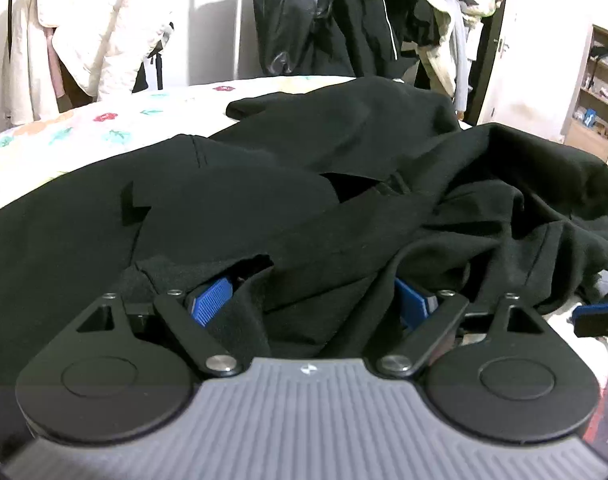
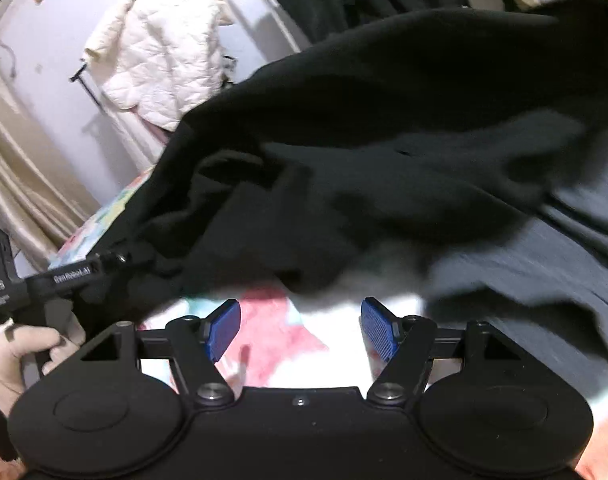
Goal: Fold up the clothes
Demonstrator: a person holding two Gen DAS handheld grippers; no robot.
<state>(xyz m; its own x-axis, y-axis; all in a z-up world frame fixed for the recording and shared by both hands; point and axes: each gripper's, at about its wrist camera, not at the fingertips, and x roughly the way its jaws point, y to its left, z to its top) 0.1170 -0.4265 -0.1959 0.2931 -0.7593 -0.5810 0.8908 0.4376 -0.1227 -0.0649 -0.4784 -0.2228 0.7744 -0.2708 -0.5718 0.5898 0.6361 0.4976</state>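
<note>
The black garment lies rumpled in a heap across the bed, spreading from the near edge well back toward the far side; its folds rise in a ridge on the right and flatten out on the left; a sleeve end pokes out at the far side onto the floral sheet. The left gripper is buried in the near edge of the cloth; fabric is bunched between its blue pads, which stand fairly wide apart, so I cannot tell whether they truly pinch it or merely have it draped over them. The right gripper hangs over the bare floral sheet just short of the garment's near edge; its blue pads are spread wide with nothing between them. In the right wrist view a grey cloth lies beside the black one on the right, blurred; a hand at the near left grasps the handle of the other tool. Beyond the bed a white quilted jacket hangs on a rack on the left; dark coats hang at the middle; a wooden shelf stands at the far right.
</note>
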